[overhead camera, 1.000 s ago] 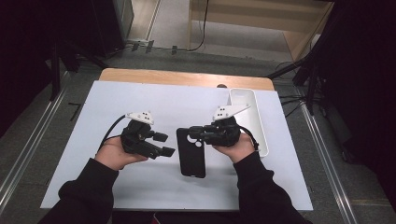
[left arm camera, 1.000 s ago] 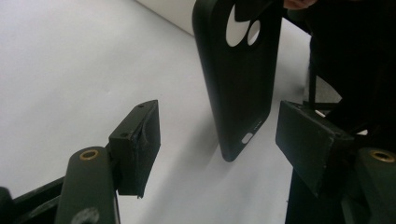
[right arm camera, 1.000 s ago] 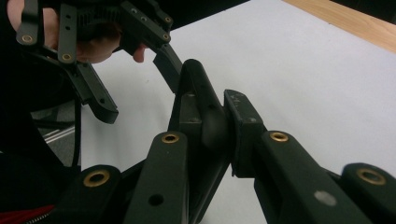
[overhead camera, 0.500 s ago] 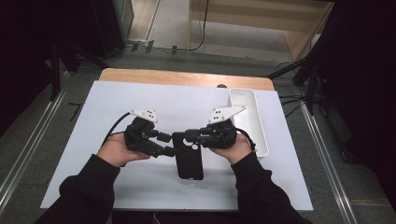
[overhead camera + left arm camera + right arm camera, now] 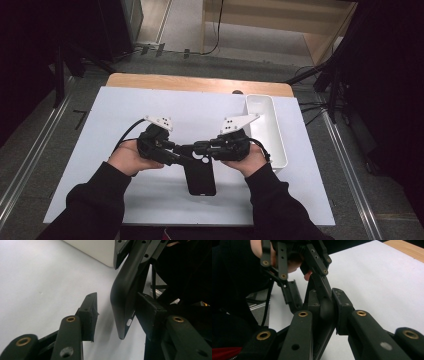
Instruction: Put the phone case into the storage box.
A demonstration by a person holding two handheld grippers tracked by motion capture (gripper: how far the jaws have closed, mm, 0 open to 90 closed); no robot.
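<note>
White sheeting covers the table [image 5: 150, 107]; a white bin [image 5: 265, 125] stands at its right edge. Since a second ago, the phone [image 5: 200, 172] has shifted from flat toward a raised position at table centre. Right claw [image 5: 200, 148] is clenched on its upper end. Left claw [image 5: 181, 152] has closed in from the left and now stands released, one pad [image 5: 88, 312] clear of the phone edge [image 5: 125, 302]. Judgement: a two-handed hold is being set up.

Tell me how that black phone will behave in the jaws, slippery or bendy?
The phone looks like a stiff slab, so it probably won't flex. Its glossy rounded edge seems slippery and might slide. Thin, held at one end by the right gripper, it could pivot.
</note>
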